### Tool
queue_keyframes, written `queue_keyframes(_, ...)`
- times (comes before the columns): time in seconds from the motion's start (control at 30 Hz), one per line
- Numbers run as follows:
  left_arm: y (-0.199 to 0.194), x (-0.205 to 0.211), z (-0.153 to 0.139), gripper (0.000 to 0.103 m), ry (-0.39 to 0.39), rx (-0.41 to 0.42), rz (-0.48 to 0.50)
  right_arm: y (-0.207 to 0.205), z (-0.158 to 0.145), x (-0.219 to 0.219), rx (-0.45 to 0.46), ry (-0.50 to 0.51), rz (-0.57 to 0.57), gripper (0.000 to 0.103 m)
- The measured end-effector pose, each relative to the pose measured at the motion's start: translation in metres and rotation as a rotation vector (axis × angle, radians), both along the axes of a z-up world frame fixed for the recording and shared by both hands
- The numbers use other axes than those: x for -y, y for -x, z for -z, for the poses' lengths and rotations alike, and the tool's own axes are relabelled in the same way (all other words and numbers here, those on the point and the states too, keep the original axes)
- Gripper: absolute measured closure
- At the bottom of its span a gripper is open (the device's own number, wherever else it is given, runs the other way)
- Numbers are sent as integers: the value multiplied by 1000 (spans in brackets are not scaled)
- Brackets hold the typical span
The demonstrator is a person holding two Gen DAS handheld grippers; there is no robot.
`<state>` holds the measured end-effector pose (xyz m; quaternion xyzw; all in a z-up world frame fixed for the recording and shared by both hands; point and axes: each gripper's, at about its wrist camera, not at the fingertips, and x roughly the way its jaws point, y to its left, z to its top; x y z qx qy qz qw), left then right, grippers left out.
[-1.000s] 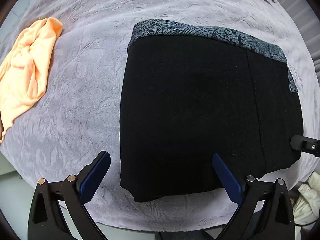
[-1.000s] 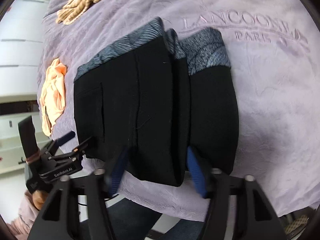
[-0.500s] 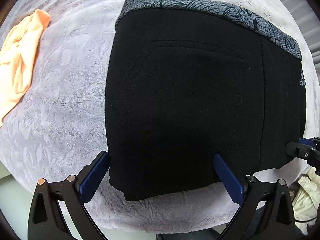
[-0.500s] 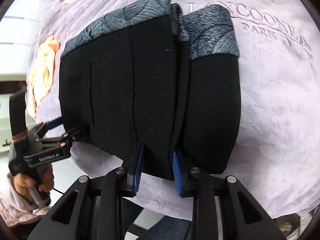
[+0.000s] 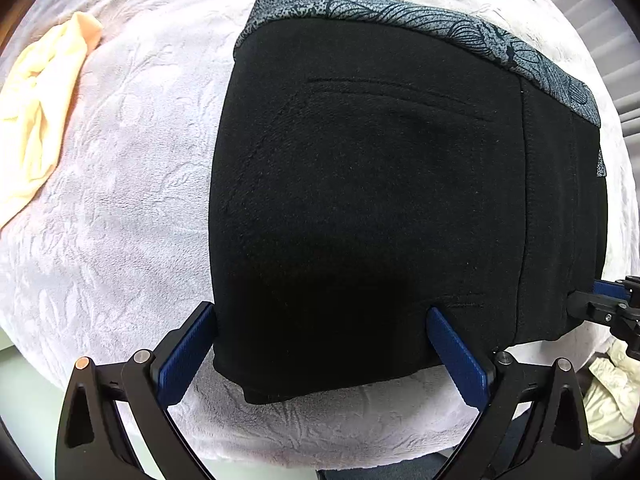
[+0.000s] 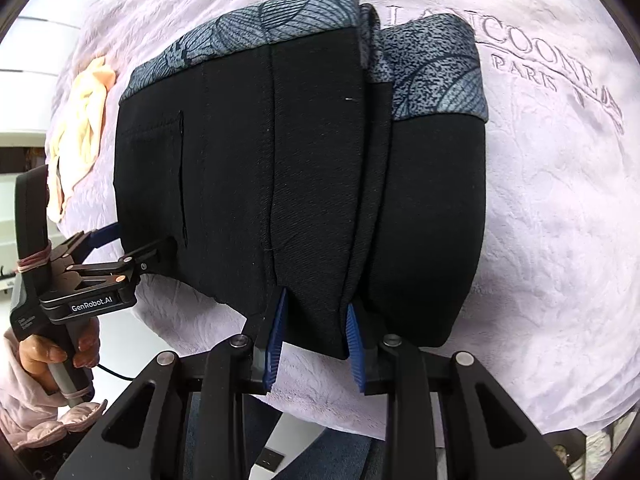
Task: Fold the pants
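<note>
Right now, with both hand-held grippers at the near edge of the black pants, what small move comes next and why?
Probably close the left hand-held gripper on the near edge of the pants. Its jaws are wide open around that edge, while the right hand-held gripper already pinches the fold.

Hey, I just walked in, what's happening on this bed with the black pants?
A person is folding black pants on a lilac blanket using two handheld grippers. The right gripper is clamped on the near folded edge. The left gripper is wide open, straddling the near edge at the other end. An orange cloth lies aside, untouched.
</note>
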<state>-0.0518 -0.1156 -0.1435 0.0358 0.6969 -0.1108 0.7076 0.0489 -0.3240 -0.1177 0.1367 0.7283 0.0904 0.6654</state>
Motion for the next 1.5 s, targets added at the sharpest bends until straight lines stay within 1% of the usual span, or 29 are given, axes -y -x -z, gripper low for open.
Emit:
queue_keyframes(0.1,4,1,-8,0,-8,15,0,-3,-1,-4,-6,7,-21,71)
queue_keyframes(0.2,6,5,-21,0,-17,61,23,-7,-4,-6,-17,18,-39,69)
queue_keyframes(0.3,8,8,-30,0,-36,97,44,-12,-16,-9,-7,61,-74,65)
queue_keyframes(0.37,9,9,-34,0,-42,108,46,-13,-29,-7,26,121,-103,64)
queue_keyframes(0.43,10,10,-36,0,-42,108,40,-20,-41,-7,68,162,-108,63)
queue_keyframes(0.5,8,10,-35,0,-43,101,35,-29,-53,-7,117,172,-90,63)
queue_keyframes(0.57,2,1,-28,0,-46,98,40,-35,-59,-9,151,178,-80,62)
queue_keyframes(0.6,2,2,-27,0,-49,97,42,-38,-59,-11,158,182,-83,60)
queue_keyframes(0.67,2,7,-27,0,-53,98,40,-41,-51,-15,133,182,-98,49)
queue_keyframes(0.7,1,8,-27,0,-55,98,40,-42,-42,-18,107,179,-116,45)
queue_keyframes(0.73,-1,12,-25,0,-59,98,39,-41,-29,-22,65,188,-147,40)
queue_keyframes(0.77,-4,14,-26,0,-62,100,38,-39,-16,-25,31,197,-179,37)
queue_keyframes(0.8,-4,14,-27,0,-66,104,37,-36,-9,-27,24,210,-204,37)
queue_keyframes(0.9,-5,14,-31,0,-62,115,31,-36,-15,-29,44,211,-229,35)
queue_keyframes(1.07,-5,7,-38,0,-52,120,35,-33,-18,-24,36,207,-200,32)
queue_keyframes(1.1,-10,3,-42,0,-49,119,40,-31,-19,-22,35,209,-191,31)
queue_keyframes(1.23,-10,-1,-47,0,-49,117,67,-24,-22,-16,32,215,-134,29)
queue_keyframes(1.3,-10,-4,-45,0,-50,109,81,-14,-25,-8,32,216,-105,28)
queue_keyframes(1.37,-11,-6,-40,0,-53,96,98,-9,-21,-7,19,209,-69,23)
queue_keyframes(1.5,-9,-9,-34,0,-45,74,143,2,-20,-5,23,236,-24,23)
